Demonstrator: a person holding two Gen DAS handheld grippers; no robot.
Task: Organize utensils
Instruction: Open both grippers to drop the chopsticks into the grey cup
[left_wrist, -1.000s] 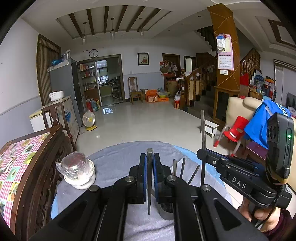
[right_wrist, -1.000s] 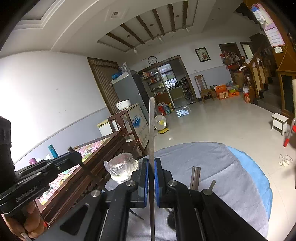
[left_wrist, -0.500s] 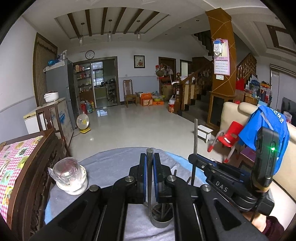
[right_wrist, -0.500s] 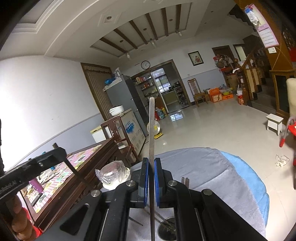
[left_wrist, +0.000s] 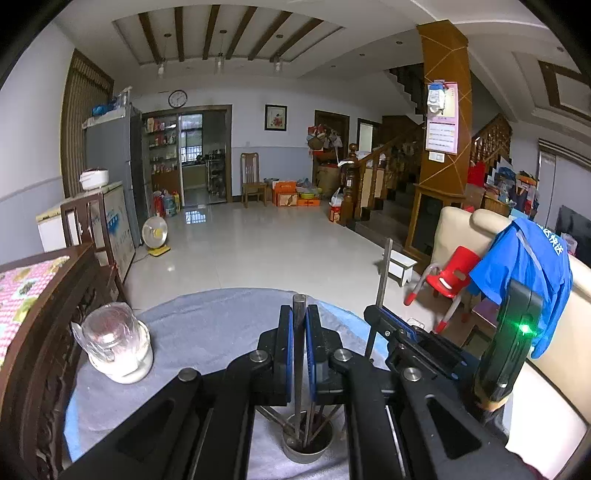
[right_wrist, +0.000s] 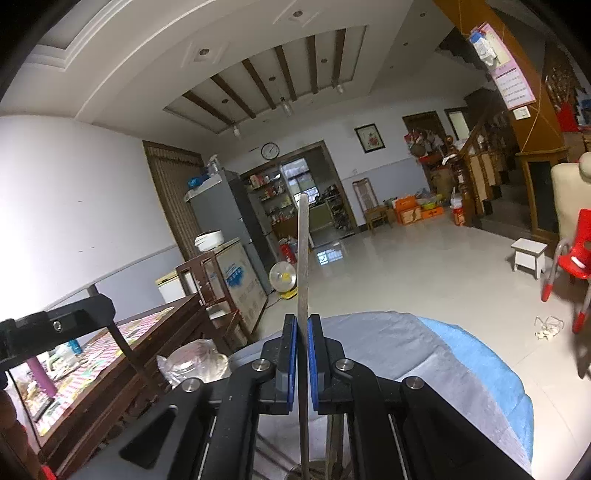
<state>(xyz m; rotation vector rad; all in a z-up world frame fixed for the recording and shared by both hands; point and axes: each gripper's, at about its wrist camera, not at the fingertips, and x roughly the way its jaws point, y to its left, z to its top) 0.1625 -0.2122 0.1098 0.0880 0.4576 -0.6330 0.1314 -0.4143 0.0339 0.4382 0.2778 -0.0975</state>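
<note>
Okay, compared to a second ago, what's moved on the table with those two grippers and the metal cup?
Both grippers came in over the metal cup: it sat half hidden at the frame's bottom, now the left gripper has its utensil's lower end down inside it. The right gripper also carried its long utensil closer above the cup. Nothing was let go; both jaws stayed shut on their utensils. The wrapped jar stayed put.

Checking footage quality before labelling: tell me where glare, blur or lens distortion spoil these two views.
Left wrist view: sharp, fisheye bends the ceiling beams; dark corner vignette; floor shows soft window reflections. Right wrist view: the white wall blows out at the left edge; the utensil in the right gripper looks slightly soft.
</note>
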